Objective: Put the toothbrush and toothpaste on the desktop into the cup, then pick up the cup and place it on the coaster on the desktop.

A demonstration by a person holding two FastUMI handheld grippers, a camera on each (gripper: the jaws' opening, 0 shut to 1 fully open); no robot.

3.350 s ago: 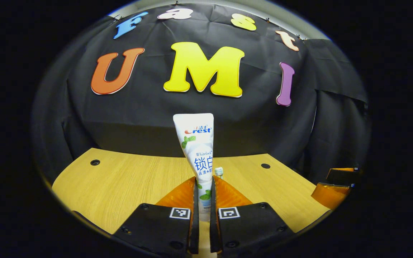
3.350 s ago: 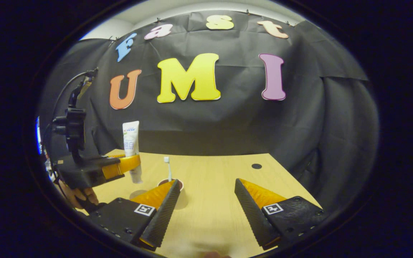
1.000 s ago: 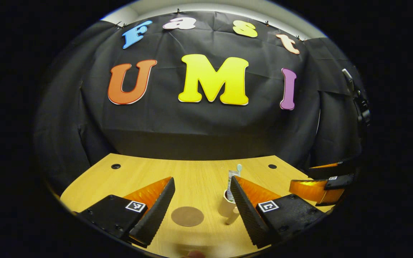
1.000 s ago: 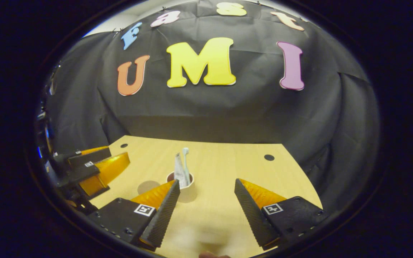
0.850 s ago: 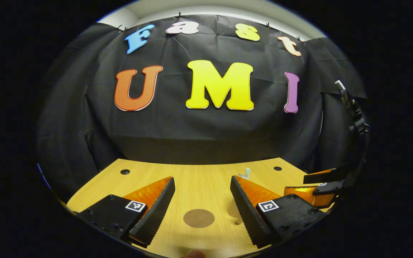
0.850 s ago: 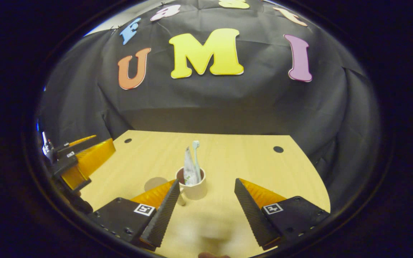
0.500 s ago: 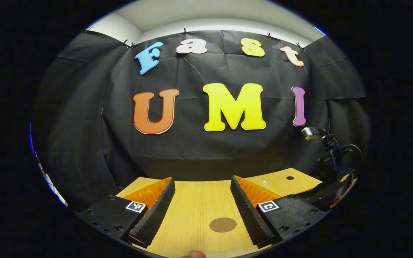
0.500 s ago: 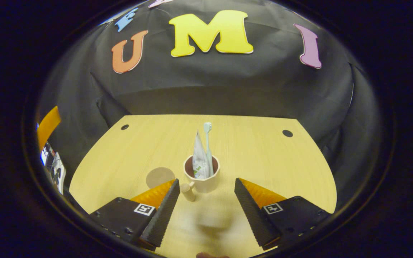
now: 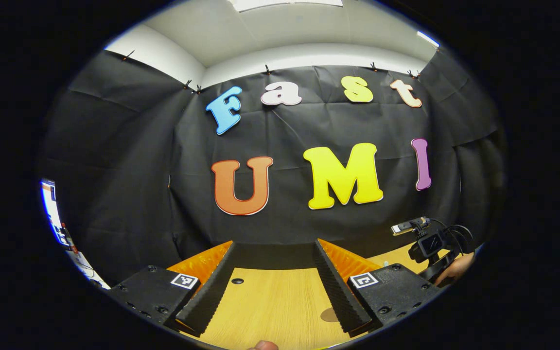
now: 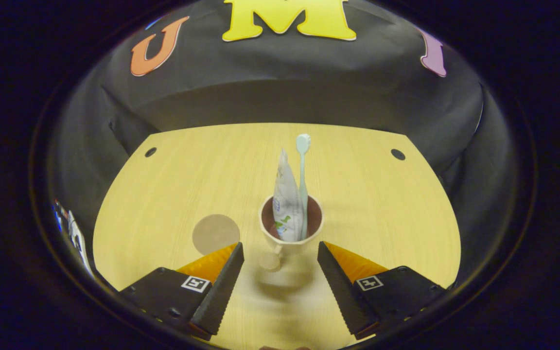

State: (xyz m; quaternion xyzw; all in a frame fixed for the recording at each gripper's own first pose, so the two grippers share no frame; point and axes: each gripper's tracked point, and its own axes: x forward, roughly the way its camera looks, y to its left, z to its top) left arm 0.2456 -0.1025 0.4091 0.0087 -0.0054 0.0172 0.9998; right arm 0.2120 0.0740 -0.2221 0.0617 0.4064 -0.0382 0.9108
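**Black-draped booth around a pale wood desk**

A creased black cloth wall (image 9: pixel 309 228) hangs behind the desk and wraps both sides, held along its top edge by small clips. Above it run a plain white room wall (image 9: pixel 309 51) and a pale ceiling with a bright light panel (image 9: pixel 285 4). The light yellow wood-grain desktop (image 10: pixel 202 165) has a rounded front outline and two small dark round holes (image 10: pixel 150 152) near its far corners. Soft shadows lie on the wood.

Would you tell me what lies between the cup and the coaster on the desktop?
Nothing: in the right gripper view, bare desktop separates the cup, holding the toothpaste and toothbrush, from the coaster to its left.
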